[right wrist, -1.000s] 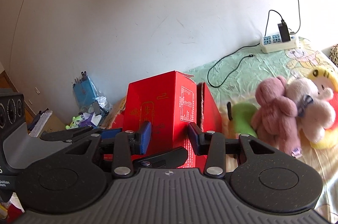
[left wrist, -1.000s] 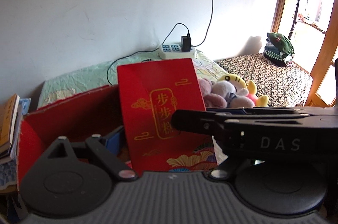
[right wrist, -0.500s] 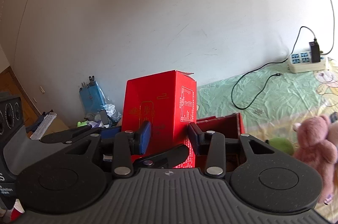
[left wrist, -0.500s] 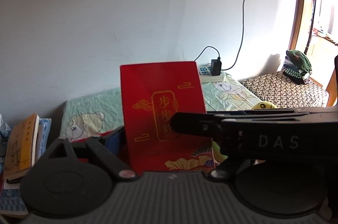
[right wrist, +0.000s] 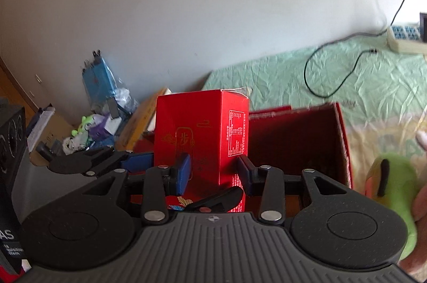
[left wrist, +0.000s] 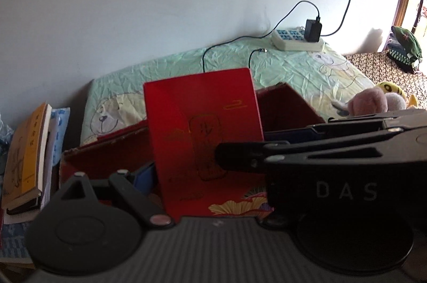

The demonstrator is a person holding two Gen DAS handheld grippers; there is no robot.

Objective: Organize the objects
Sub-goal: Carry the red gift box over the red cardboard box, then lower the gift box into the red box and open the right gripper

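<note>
White wall runs behind a bed covered with a pale green sheet (left wrist: 170, 75) printed with cartoon animals.

Left wrist view: at the far left a stack of books (left wrist: 26, 149) stands on edge, a yellow one on the outside. Next comes the tall red box (left wrist: 202, 123) with gold characters on its face, upright and leaning slightly. The left gripper (left wrist: 216, 155) clamps it across its broad width, with one blue pad at the box's left edge and the other behind its right edge. A black finger of the right gripper (right wrist: 213, 173) lies across the box's front face. Behind and to the right of the box is an open red carton (left wrist: 288, 107), dark inside. Far back against the wall are a white power strip (left wrist: 296, 40) and a black charger (left wrist: 312, 30). At the right edge lie a pink plush toy (left wrist: 371, 101) and, further back, a green cap (left wrist: 405, 43).

Right wrist view: a blue plastic bag (right wrist: 98, 80) leans on the wall at left, above a clutter of small toys (right wrist: 85, 128). In the middle, the right gripper's blue pads (right wrist: 182, 173) press on the box from two sides, so both grippers hold it. The box bottom is hidden behind the gripper body, so I cannot tell whether it rests on anything. The carton's open mouth is just right of the box. A black cable (right wrist: 333, 69) loops on the sheet beyond. A green plush (right wrist: 392, 181) lies near, at the right.
</note>
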